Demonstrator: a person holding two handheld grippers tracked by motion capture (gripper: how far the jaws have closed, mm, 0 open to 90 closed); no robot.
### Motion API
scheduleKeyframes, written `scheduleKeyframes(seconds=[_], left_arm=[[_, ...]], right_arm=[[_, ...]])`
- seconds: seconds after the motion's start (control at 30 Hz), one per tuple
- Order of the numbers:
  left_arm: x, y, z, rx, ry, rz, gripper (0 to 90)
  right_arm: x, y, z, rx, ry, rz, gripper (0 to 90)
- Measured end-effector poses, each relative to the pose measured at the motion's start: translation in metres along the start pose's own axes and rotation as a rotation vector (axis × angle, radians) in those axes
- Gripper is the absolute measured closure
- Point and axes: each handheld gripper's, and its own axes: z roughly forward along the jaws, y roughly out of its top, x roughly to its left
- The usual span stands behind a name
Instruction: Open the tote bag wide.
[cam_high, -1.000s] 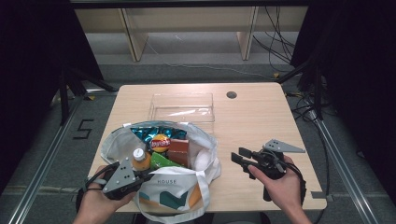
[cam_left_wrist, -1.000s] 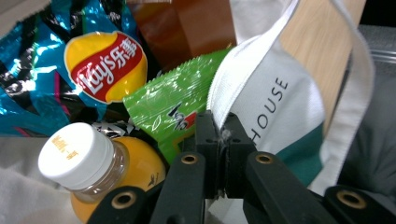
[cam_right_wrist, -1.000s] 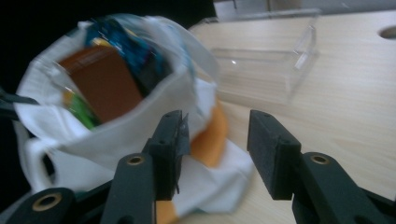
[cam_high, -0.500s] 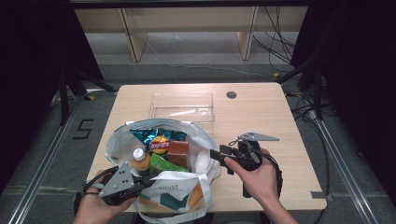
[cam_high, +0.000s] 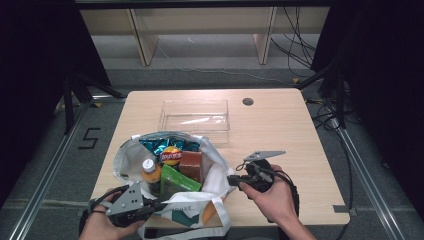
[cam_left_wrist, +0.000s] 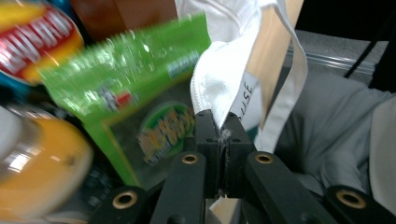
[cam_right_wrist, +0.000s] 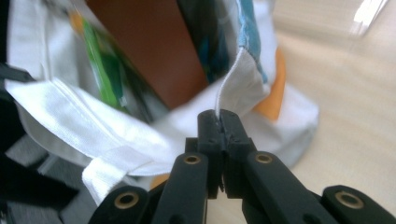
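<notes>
Right tongs (cam_high: 231, 180) newly at tote bag (cam_high: 212, 175) rim, clamped

Our left tool (cam_left_wrist: 222, 122) pinches the white bag's rim (cam_left_wrist: 219, 79), beside a green snack packet (cam_left_wrist: 140, 107).

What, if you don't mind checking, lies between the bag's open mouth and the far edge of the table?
In the high view, a clear plastic container sits on the table just beyond the white bag; past it the wood is bare.
</notes>
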Motion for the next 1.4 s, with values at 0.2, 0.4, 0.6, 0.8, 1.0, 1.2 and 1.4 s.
scheduleKeyframes(seconds=[0.2,0.4,0.6,0.8,1.0,1.2,1.4], left_arm=[[0.0,-0.01,0.02,0.078,-0.013,-0.02,87.6],[0.001,-0.022,0.032,0.127,-0.019,-0.043,87.4],[0.002,-0.019,0.017,0.022,-0.035,-0.106,74.4],[0.008,-0.009,-0.026,-0.091,0.027,-0.134,55.8],[0.039,-0.003,-0.07,-0.282,0.203,-0.241,41.3],[0.083,-0.001,-0.081,-0.349,0.314,-0.352,36.1],[0.114,-0.003,-0.072,-0.232,0.388,-0.281,43.7]], right_arm=[[-0.009,-0.015,0.032,0.107,-0.043,0.009,89.3],[-0.016,-0.019,0.038,0.104,-0.048,0.019,88.6],[-0.014,-0.016,0.028,0.077,-0.055,0.024,76.7],[-0.01,-0.006,0.009,-0.043,-0.019,-0.025,64.4],[-0.013,0.007,0.0,-0.154,-0.046,-0.112,55.5],[-0.01,0.023,0.002,-0.193,-0.083,-0.187,57.2],[-0.008,0.041,0.013,-0.174,-0.081,-0.241,57.5]])
